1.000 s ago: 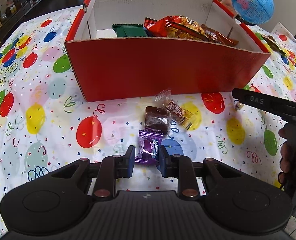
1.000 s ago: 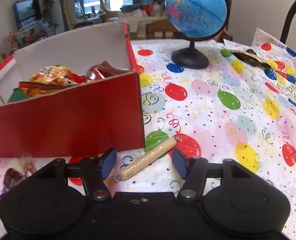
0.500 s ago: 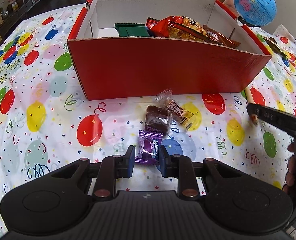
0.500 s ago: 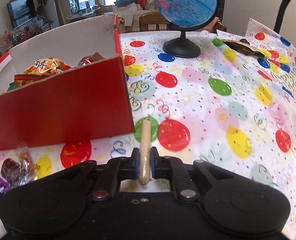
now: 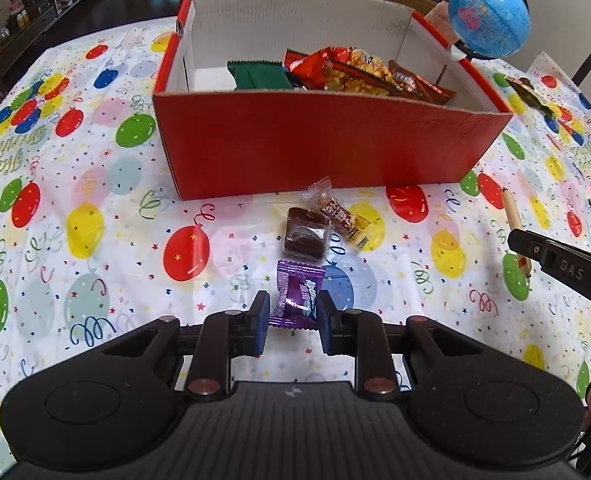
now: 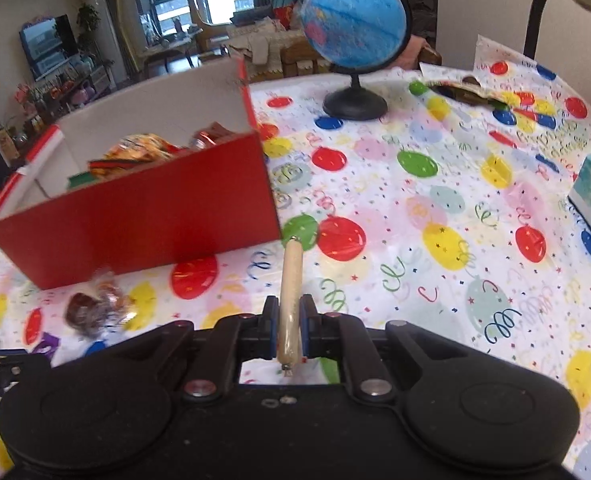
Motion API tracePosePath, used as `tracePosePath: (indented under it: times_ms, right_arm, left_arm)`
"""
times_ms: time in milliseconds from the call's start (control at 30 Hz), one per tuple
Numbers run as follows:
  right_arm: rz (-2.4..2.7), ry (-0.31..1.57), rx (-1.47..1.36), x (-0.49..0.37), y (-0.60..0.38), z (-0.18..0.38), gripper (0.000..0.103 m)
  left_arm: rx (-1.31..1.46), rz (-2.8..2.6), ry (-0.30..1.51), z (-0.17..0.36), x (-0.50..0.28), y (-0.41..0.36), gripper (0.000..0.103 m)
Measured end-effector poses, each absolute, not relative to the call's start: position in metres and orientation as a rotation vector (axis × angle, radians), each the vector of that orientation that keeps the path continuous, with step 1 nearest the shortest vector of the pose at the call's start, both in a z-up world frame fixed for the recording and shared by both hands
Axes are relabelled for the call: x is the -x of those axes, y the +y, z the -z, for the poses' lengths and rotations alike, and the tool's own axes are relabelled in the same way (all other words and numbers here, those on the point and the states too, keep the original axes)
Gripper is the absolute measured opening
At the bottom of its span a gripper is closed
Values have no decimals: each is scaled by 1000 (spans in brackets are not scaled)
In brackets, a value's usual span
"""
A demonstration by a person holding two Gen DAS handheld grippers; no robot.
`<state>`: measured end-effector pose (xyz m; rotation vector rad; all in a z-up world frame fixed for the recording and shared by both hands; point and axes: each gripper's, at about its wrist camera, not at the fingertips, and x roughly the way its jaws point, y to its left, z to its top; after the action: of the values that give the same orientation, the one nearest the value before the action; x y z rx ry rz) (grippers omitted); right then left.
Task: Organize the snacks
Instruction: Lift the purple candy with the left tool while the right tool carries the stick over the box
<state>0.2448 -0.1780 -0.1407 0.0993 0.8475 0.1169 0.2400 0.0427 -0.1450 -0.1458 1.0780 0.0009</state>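
The right gripper (image 6: 288, 330) pinches a tan sausage stick (image 6: 289, 296), which juts forward just off the red box's (image 6: 143, 216) corner. The left gripper (image 5: 291, 322) clamps a purple candy packet (image 5: 298, 300) above the balloon tablecloth (image 5: 95, 216); 2 wrapped sweets (image 5: 323, 224) lie before the box

My tan sausage stick (image 6: 290, 292) points to 12 o'clock; my purple candy packet (image 5: 298, 295) stands tilted; red box (image 5: 327, 148) holds snacks.
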Motion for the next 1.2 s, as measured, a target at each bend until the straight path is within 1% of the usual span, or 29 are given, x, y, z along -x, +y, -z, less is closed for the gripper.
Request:
tracePosePath:
  times_ms: [333, 633, 933, 1200]
  right_arm:
    - [-178, 748, -104, -216, -159, 88, 9]
    - [-233, 665, -73, -211, -139, 46, 9]
    - [-274, 605, -15, -239, -119, 15, 9]
    - [-305, 621, 26, -282, -107, 16, 9]
  left_arm:
    - [147, 19, 990, 106, -223, 56, 24]
    - [151, 26, 885, 63, -223, 70, 24]
    - [134, 17, 811, 30, -251, 80, 24]
    - [120, -13, 811, 27, -294, 84, 24]
